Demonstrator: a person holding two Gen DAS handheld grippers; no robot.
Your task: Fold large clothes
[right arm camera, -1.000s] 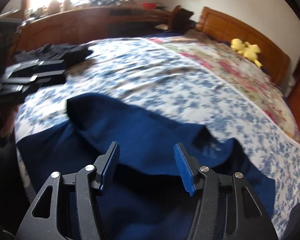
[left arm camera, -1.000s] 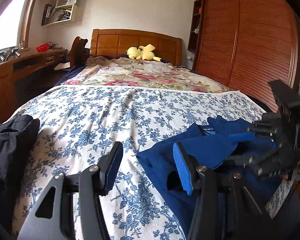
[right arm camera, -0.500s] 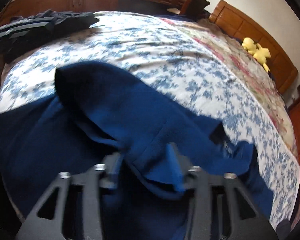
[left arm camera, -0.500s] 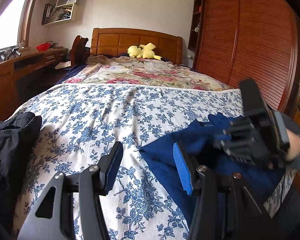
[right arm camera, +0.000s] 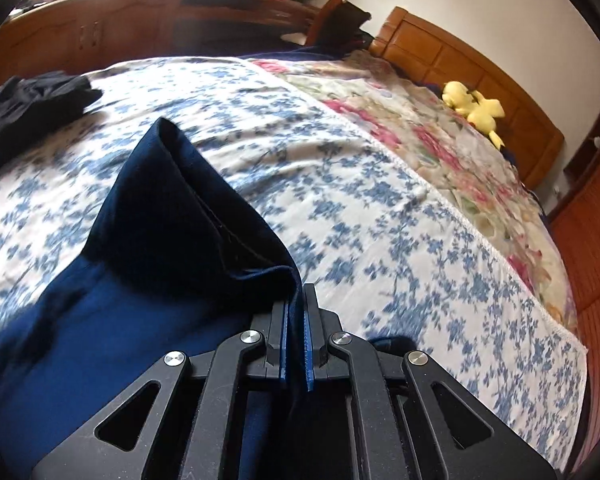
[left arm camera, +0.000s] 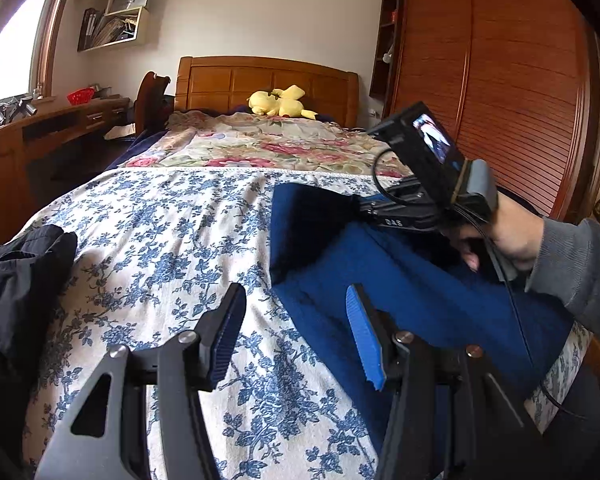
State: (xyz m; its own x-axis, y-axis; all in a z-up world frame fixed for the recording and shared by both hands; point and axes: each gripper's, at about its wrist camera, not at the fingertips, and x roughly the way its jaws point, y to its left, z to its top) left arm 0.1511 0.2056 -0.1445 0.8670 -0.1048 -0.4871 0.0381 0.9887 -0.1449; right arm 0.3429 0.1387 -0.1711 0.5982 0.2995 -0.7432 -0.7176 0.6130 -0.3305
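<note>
A large dark blue garment (left arm camera: 400,288) lies on the near right part of the bed. My right gripper (right arm camera: 295,300) is shut on an edge of the blue garment (right arm camera: 188,216) and holds it lifted above the bedspread, so the cloth hangs in a fold. In the left wrist view the right gripper (left arm camera: 360,204) shows at right, held by a hand in a grey sleeve. My left gripper (left arm camera: 296,332) is open and empty, low over the bed, its right finger next to the garment's left edge.
The bed has a blue-flowered white bedspread (left arm camera: 160,240) and a red-flowered quilt (left arm camera: 268,144) behind it. A black garment (left arm camera: 16,284) lies at the left edge. A yellow plush toy (left arm camera: 278,102) sits by the headboard. A wooden desk (left arm camera: 40,136) stands left, a wardrobe (left arm camera: 500,92) right.
My right gripper closed on the blue garment's edge and lifted it up and toward the far side. My left gripper stayed open and nearly still.
</note>
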